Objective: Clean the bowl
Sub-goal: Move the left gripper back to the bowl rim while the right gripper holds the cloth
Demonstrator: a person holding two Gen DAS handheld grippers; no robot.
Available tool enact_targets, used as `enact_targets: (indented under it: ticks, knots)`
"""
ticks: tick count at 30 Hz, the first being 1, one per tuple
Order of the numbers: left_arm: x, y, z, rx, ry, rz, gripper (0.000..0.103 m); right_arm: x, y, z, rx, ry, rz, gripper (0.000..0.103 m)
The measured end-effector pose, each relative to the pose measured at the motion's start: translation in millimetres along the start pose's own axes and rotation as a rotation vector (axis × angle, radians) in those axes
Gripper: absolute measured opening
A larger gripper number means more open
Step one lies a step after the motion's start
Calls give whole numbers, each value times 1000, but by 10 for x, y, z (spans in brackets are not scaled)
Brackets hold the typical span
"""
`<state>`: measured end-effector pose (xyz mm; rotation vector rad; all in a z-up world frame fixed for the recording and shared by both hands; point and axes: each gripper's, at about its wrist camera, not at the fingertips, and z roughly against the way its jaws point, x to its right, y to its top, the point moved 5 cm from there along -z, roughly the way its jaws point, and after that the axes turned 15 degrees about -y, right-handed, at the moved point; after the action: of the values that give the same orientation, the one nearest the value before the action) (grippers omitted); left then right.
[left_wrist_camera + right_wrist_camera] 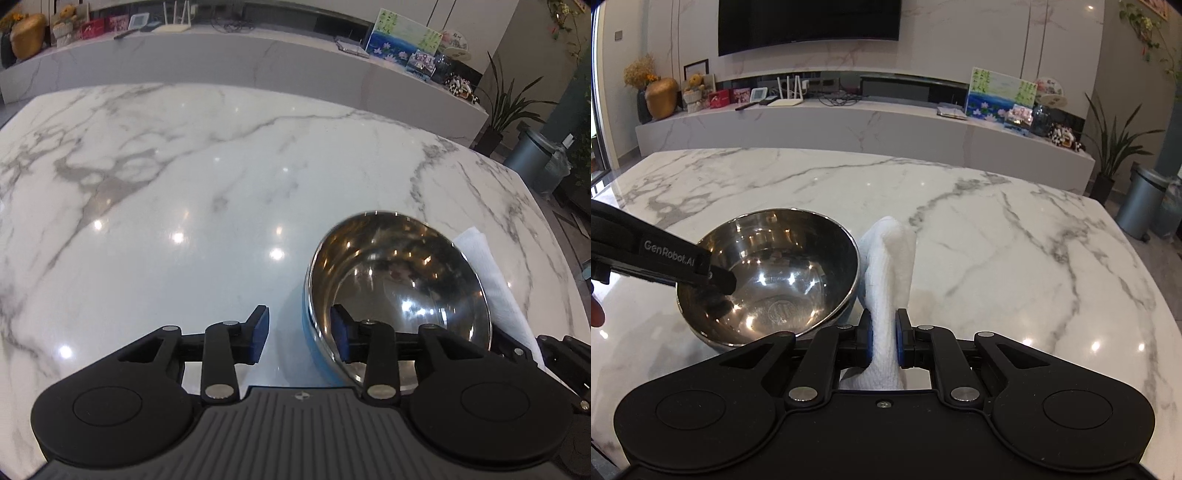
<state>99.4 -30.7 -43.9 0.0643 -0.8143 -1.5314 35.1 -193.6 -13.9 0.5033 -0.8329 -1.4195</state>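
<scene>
A steel bowl [399, 280] with a blue outer wall stands on the marble table [177, 192], tipped slightly. My left gripper [299, 334] is open and straddles the bowl's near rim, one blue pad inside and the other outside, with a gap on the outer side. In the right wrist view that left gripper's finger [720, 278] reaches into the bowl [783, 284] from the left. My right gripper [884, 338] is shut on a folded white cloth [890, 266], held just right of the bowl. The cloth [491, 280] also shows behind the bowl in the left wrist view.
The marble table [997, 240] spreads wide to the left and far side. Behind it runs a low white console [849, 125] with ornaments and a painting. A grey bin [1137, 206] and a potted plant [1112, 155] stand off the table's right edge.
</scene>
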Motion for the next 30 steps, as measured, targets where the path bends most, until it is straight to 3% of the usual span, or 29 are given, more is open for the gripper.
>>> enact_targets:
  ticks: [4,6,9,14,19,24,30]
  knots:
    - [-3,-27,15,-12,-11,17,33,-16,-36,41,4,10,2,10]
    - [-4,-41,22,-19,-16,25,24,-33,-55,53,1,20,6,10]
    - [3,-46,8,-27,-13,16,19,-70,-99,48,-11,33,18,10]
    - [17,-48,-27,-40,-3,-8,18,-168,-228,27,-43,62,60,10]
    - [8,-71,-29,-49,-11,5,18,-219,-315,10,-65,72,76,10]
    - [-2,-136,-20,-65,-30,57,37,-220,-319,7,-69,75,70,10]
    - [19,-156,-40,-83,-24,57,35,-239,-313,57,-62,87,74,10]
